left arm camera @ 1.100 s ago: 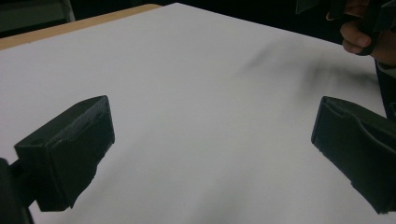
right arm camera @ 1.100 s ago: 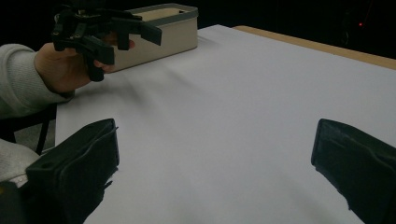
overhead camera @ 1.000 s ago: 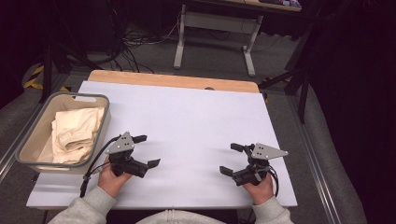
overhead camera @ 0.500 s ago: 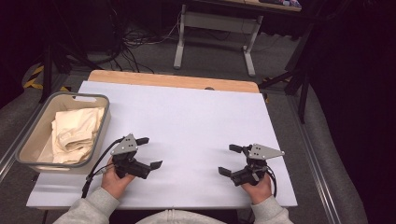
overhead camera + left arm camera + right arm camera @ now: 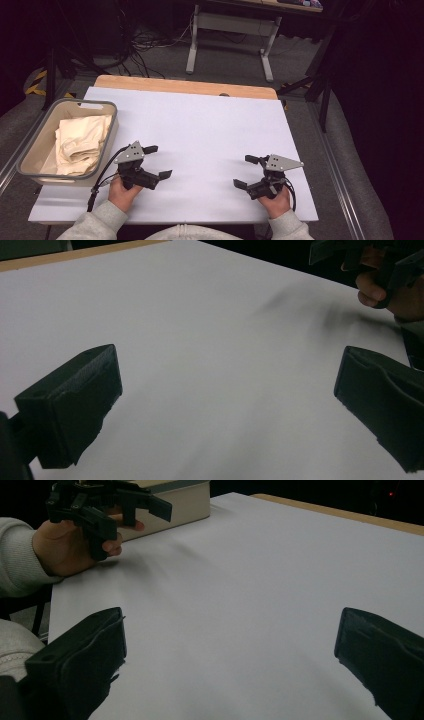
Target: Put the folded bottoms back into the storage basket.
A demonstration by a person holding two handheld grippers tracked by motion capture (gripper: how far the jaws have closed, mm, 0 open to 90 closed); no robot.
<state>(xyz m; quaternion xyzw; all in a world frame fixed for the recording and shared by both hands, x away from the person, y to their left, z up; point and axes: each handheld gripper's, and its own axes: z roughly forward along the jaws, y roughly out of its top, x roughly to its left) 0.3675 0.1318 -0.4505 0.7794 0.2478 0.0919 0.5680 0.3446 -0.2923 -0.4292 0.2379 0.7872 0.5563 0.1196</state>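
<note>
Two grippers, left (image 5: pixel 155 162) and right (image 5: pixel 246 171), jaws apart, lower frame; one bin (image 5: pixel 30 172). Left sits slightly lower than before.

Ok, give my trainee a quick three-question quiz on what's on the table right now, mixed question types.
1. True or false: the left tongs are shut on the cream cloth.
2. Where does the cloth lie? A) spread on the white table B) inside the grey bin C) under the right tongs
3. Fill in: the bin sits at the table's ____ edge, seen from the high view.

Key
1. False; both tongs stand open and hold nothing.
2. B
3. left
</note>
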